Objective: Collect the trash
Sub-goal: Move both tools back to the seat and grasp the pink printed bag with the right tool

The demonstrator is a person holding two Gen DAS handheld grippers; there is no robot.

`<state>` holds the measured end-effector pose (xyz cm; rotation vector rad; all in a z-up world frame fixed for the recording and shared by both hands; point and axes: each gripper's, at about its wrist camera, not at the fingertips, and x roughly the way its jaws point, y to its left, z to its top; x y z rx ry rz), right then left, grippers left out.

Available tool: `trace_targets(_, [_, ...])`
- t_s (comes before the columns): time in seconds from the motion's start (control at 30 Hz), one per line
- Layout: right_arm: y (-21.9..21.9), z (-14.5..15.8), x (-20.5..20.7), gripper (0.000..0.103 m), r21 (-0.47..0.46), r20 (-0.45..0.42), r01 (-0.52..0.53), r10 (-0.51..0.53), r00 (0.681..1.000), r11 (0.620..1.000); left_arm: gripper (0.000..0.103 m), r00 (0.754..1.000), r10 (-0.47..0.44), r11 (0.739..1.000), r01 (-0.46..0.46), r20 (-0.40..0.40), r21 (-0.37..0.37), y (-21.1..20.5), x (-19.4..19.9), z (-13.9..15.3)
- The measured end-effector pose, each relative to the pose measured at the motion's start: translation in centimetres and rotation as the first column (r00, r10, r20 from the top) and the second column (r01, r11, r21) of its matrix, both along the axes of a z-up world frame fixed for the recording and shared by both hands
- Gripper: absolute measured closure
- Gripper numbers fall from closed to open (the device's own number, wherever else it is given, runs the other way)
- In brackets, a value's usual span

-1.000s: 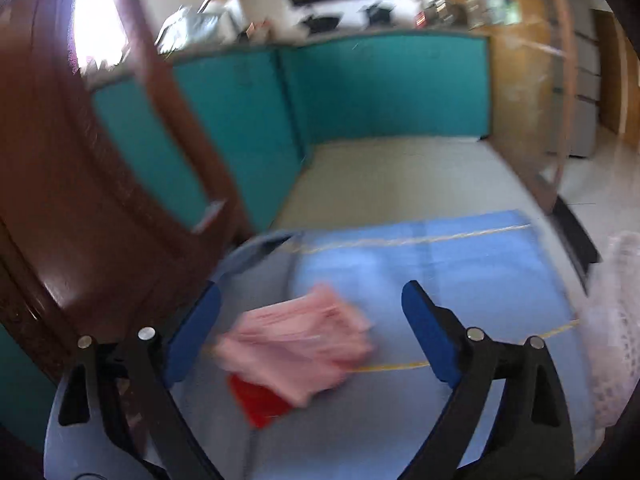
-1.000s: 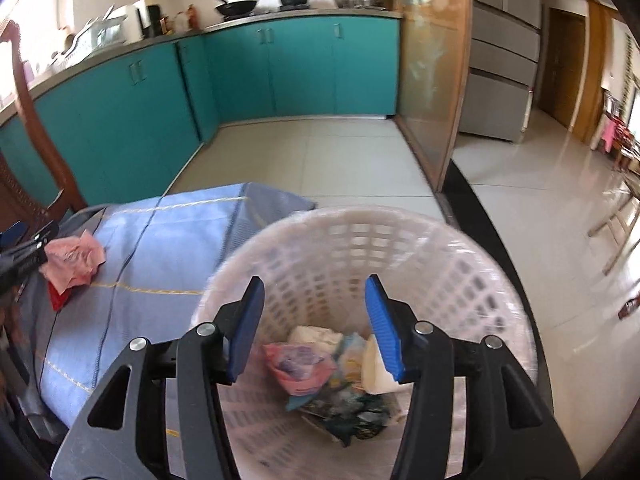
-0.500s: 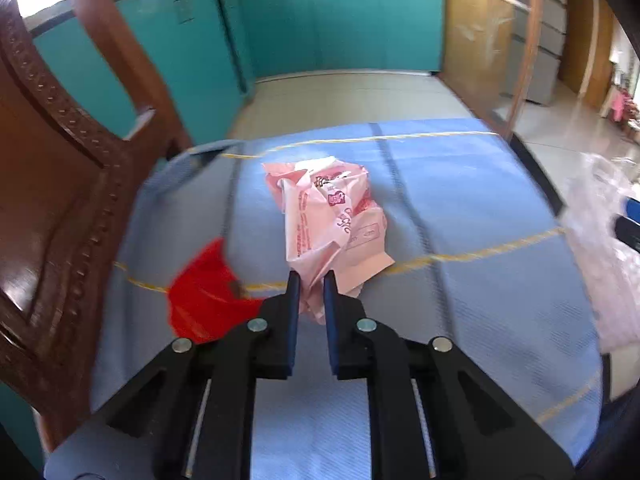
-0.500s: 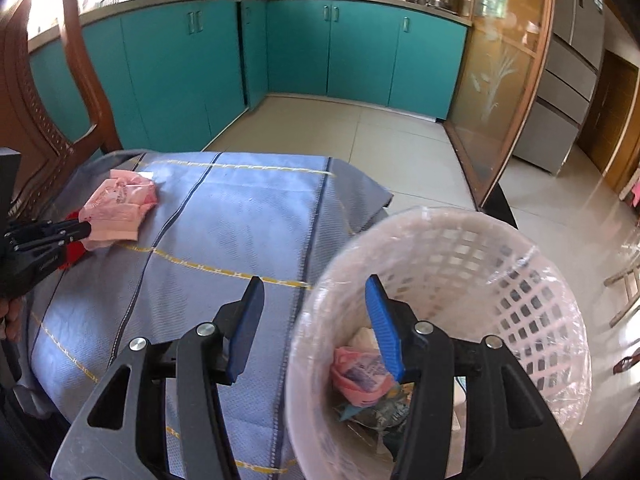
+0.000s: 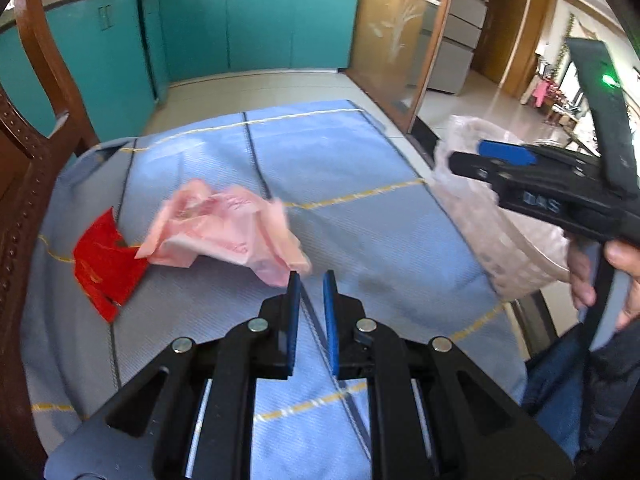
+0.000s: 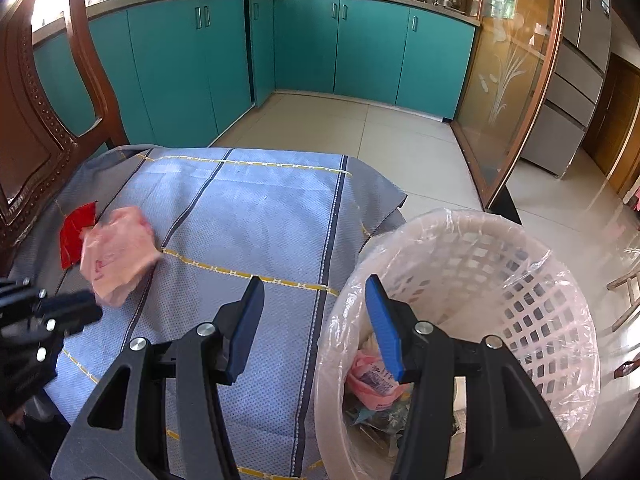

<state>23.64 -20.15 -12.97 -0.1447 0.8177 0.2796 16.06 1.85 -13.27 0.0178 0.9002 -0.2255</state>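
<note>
We are seeing very little readable text. On the right gripper (image 5: pixel 502 152), in the left wrist view, raised letters are showing on the black body, roughly "DAS", but we aren't sure of them. The pink plastic bag (image 5: pixel 224 234) on the blue cloth is carrying red print, too blurred to read in either view. The pink wrapper in the basket (image 6: pixel 374 380) is showing dark printed lines, too small for us to read. The red packet (image 5: pixel 105 260) is showing faint gold marks, unreadable. We are finding no numbers or signs.
</note>
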Motion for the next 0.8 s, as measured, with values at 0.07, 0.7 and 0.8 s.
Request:
trace_targets(0.07, [0.0,0.0,0.0,0.051,0.001,0.001,0.000,0.000,1.000,1.000,0.089,1.000,0.003,1.000,-0.004,-0.002,-0.007,0.0,-0.7,0.0])
trace_targets(0.7, [1.7,0.1,-0.3,0.050,0.024,-0.001,-0.031,0.031,1.000,0.999,0.039,0.994,0.105,0.994,-0.105,-0.003,-0.040,4.3,-6.2,0.3])
trace_targets(0.8, [2.5,0.4,-0.2,0.044,0.081,-0.005,-0.052,0.052,0.999,0.995,0.037,0.992,0.123,0.991,-0.124,-0.015,-0.046,5.2,-7.0,-0.3])
